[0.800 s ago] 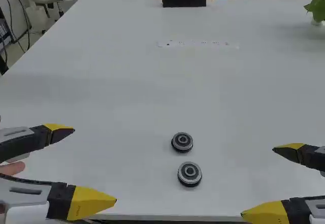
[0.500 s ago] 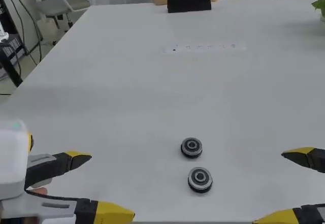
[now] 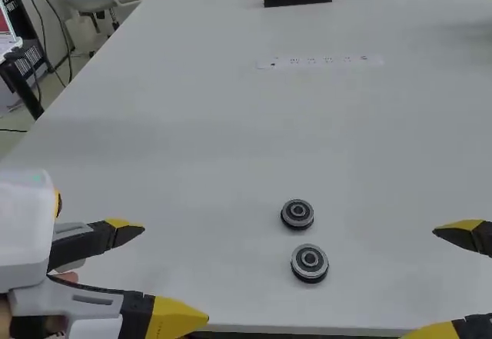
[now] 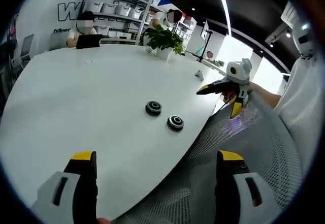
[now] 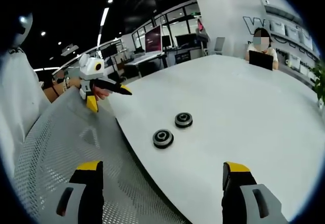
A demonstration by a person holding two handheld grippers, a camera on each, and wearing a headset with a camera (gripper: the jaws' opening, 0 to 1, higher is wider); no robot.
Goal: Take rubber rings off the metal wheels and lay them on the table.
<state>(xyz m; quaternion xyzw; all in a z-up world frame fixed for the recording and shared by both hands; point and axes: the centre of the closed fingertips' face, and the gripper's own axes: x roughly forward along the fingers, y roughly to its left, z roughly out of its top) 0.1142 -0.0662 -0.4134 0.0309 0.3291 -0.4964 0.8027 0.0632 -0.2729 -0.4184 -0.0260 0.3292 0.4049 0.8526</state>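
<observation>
My left gripper and right gripper both gape wide, holding nothing; between them, on the table, lie the near wheel and the far wheel, close together, clear of my jaws.

Can't tell where rubber stops and metal starts on the far wheel or the near wheel by the front edge of the table: too small. Can't read the tiny row of marks toward the far edge. Can see just the jaw tips of the right gripper and part of the left gripper, cut off at the head view's sides and bottom.
</observation>
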